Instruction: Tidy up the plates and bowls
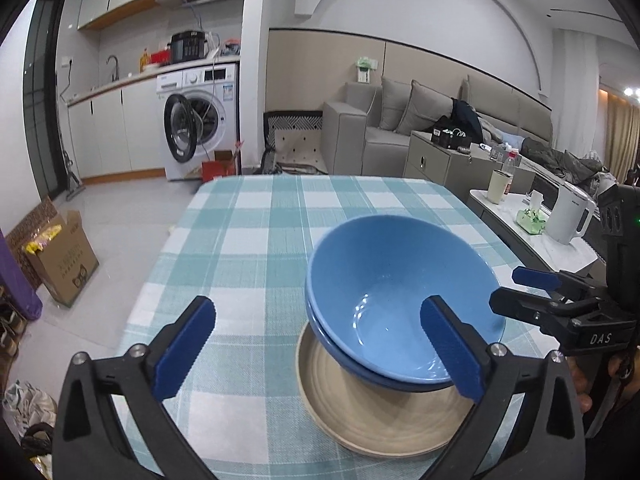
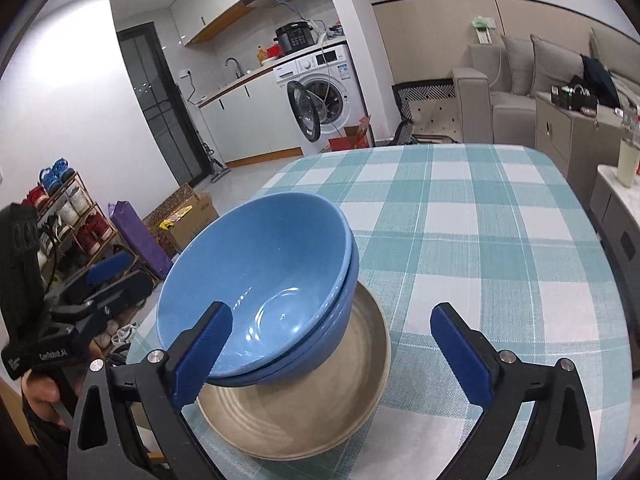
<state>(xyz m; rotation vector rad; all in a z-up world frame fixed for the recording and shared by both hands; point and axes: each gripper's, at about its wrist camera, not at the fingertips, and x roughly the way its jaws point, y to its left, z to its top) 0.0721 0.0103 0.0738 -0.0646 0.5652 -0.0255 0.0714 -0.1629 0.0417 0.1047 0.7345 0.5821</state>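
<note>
Two nested glossy blue ceramic bowls tilted inside a round beige ribbed plate, on the bench with teal-and-white checked cloth, left gripper fingers wide and empty, right gripper fingers wide, gripping nothing.

Open-plan room, white walls, grey tile floor. Kitchenette with washing machine (door ajar) under the counter. Grey sofa at the beige panelled wall. Shoe rack and cardboard box on the floor. Ceiling spotlights on.
</note>
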